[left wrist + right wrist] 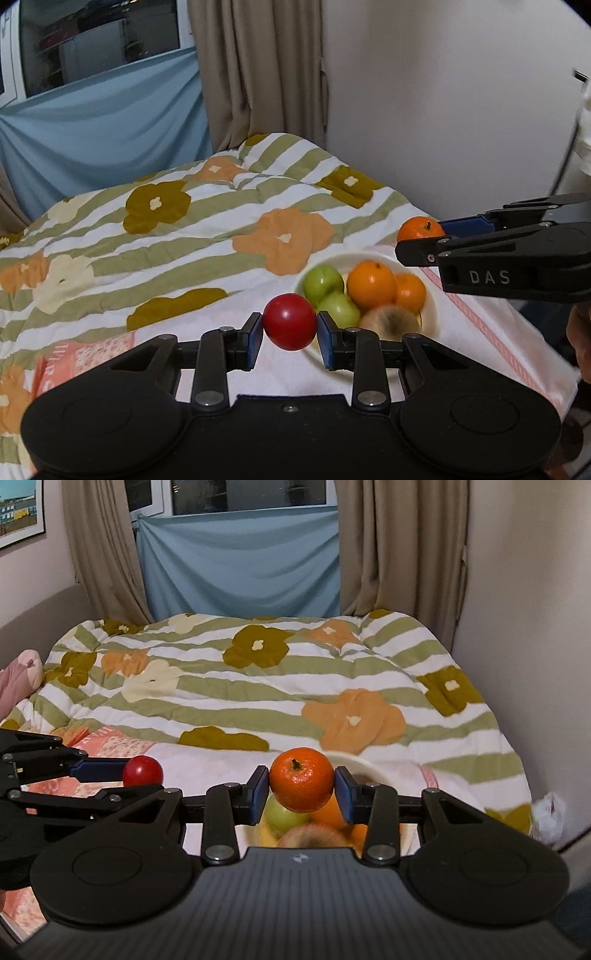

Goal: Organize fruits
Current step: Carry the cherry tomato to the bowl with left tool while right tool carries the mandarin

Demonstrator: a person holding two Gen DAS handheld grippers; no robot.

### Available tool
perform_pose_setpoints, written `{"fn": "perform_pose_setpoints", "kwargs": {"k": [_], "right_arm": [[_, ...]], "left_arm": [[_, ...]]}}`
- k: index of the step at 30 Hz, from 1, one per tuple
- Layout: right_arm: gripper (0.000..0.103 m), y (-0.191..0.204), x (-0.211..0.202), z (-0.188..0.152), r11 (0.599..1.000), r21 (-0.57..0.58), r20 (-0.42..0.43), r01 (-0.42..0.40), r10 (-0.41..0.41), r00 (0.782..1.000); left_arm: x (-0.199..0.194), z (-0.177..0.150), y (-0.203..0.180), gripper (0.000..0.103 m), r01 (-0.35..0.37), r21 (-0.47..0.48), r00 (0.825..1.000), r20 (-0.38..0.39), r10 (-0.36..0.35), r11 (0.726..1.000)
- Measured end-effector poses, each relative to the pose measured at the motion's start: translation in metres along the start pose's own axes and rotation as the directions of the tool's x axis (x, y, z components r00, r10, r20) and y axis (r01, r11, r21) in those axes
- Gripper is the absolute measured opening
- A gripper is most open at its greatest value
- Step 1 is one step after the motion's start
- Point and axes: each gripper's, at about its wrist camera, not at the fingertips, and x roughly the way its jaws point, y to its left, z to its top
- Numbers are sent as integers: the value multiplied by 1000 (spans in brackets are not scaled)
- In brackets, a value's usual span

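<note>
A: What is the surface?

B: A bed under a quilt [258, 686] with green and white stripes and big flowers in orange, olive and cream. Nearer the cameras a white cloth with a pink patterned border [491, 332] lies over it.

A: And the room?

B: Beige curtains [399, 546] hang at both sides of a window, and a blue sheet [240, 565] is draped below the glass. A plain pale wall [443, 92] runs along the right of the bed. A framed picture [18, 513] hangs at the far left, and something pink and soft [18, 675] lies at the bed's left edge.

A: What else is around?

B: A white bowl [430, 314] on the cloth holds two green apples [323, 282], two oranges [371, 284] and a blurred brownish fruit [391, 319]. In the right wrist view the gripper body covers most of the bowl.

A: The jaws?

B: The left gripper [290, 332] is closed on a red apple [290, 321], blue pads pressed to both sides, held above the cloth just left of the bowl. The right gripper [301, 790] is clamped on a mandarin [301, 779], stem up, held over the bowl.

A: Anything in the way?

B: The two grippers sit side by side, near but apart. A hand [580, 332] shows at the right edge.
</note>
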Motion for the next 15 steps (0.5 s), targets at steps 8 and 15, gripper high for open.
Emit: {"fn": "perform_pose_setpoints", "kwargs": {"k": [8,15], "right_arm": [[53,-53,71,28,997,-52,-34,-60,59,998],[54,-83,127,31,990,-75,-83,-118,112,990]], "left_arm": [[74,30,-14,35,-26,-47,998,-56,23,999],[130,28,-18,35,-71,-85,989,-136,59,994]]}}
